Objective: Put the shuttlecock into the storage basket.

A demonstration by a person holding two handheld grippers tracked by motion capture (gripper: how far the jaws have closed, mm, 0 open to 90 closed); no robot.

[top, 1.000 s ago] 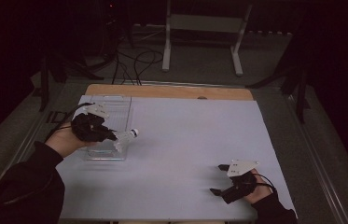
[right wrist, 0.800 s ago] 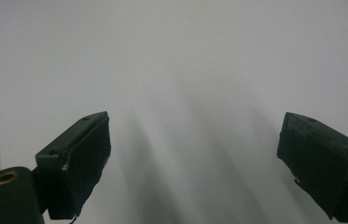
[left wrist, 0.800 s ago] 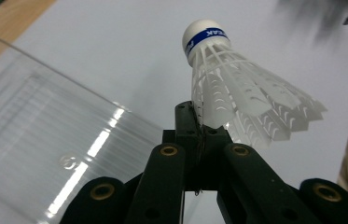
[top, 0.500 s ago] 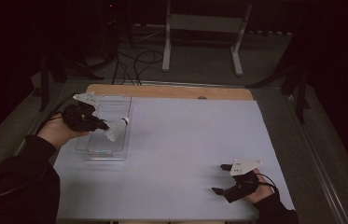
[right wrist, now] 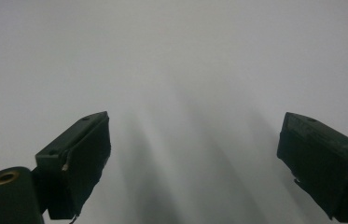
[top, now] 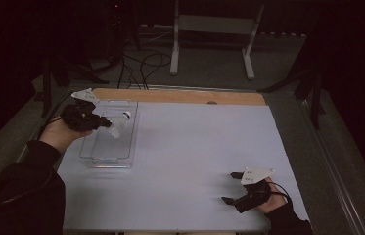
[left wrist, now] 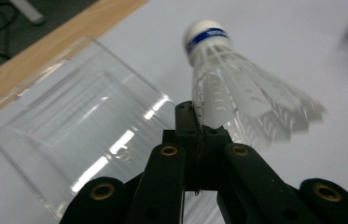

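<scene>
Shuttlecock [left wrist: 237,88] sits pinched in the left gripper [left wrist: 198,122], whose jaws are closed tight on the edge of its feather skirt, with the white cork tip and blue band pointing away from the hand. In the high view the left gripper [top: 102,122] holds the shuttlecock [top: 119,123] in the air over the clear plastic tray [top: 102,157], which lies on the white table [top: 199,161] near its far left corner. The likely job is to set the shuttlecock down inside that tray.

Risks come mostly from the grip. Only a thin strip of feather is caught between the jaws, so the shuttlecock could twist, slip out sideways, or get its feathers bent or crushed. It is very light, so on release it could roll or bounce off the shiny tray floor, or catch the rim and tip out onto the table.

Well apart, the right gripper [top: 234,188] rests near the front right of the table with its jaws spread wide and nothing between them.
</scene>
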